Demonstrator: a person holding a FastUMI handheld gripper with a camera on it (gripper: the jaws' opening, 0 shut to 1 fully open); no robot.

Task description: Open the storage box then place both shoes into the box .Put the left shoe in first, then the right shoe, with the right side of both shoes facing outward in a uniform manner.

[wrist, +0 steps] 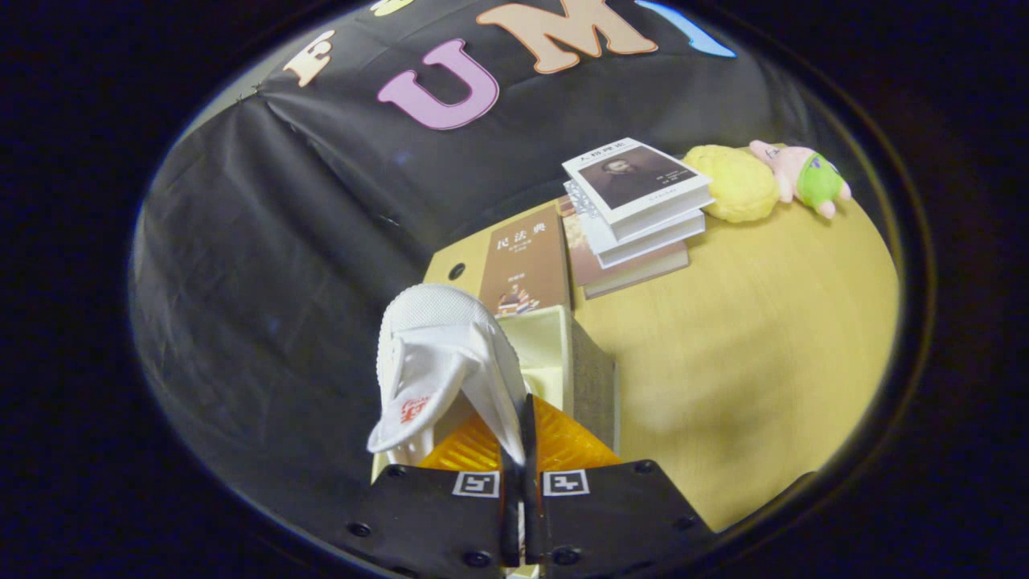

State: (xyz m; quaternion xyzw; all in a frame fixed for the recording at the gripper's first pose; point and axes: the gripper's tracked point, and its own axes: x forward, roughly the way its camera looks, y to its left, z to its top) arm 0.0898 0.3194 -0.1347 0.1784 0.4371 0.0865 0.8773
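Fingers (518, 450) clamp the white shoe's (438, 362) collar above the open box's (563, 354) rim, near the table (748, 362) edge.

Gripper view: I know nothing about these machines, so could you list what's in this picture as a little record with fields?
held item: white mesh sneaker, toe up
hand-held gripper: fingers shut on the sneaker's fabric
beneath sneaker: open cream storage box, grey outer wall
surface: light wooden table
beyond box: brown book lying flat, stack of books
far edge: yellow plush toy, pink plush toy
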